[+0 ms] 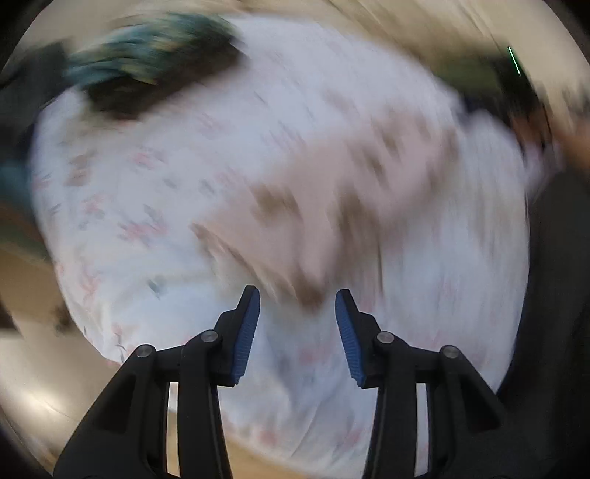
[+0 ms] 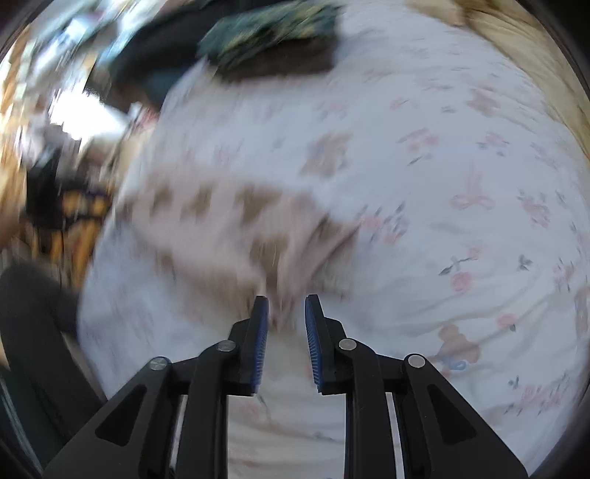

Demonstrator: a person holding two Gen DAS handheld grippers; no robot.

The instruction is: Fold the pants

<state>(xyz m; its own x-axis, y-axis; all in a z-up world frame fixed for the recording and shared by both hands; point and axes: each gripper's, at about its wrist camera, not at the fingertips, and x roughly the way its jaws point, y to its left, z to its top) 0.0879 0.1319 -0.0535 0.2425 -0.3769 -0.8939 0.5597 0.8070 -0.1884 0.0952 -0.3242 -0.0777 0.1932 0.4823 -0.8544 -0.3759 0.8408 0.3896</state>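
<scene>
Both views are motion-blurred. The pants [image 1: 343, 184] are pale pink with brown patches and lie across a white floral bedsheet [image 1: 147, 206]. My left gripper [image 1: 298, 298] is open, its blue pads apart above the sheet, at the near end of the pants. In the right wrist view the pants [image 2: 228, 221] lie left of centre. My right gripper [image 2: 287, 306] is open with a narrow gap, and a bit of pink cloth shows between the tips; I cannot tell if it touches.
A dark pile of green-blue and black clothes [image 1: 147, 62] lies at the far edge of the bed, also in the right wrist view [image 2: 265, 33]. Cluttered floor and furniture [image 2: 55, 129] lie left of the bed. A dark shape [image 1: 553, 294] borders the right.
</scene>
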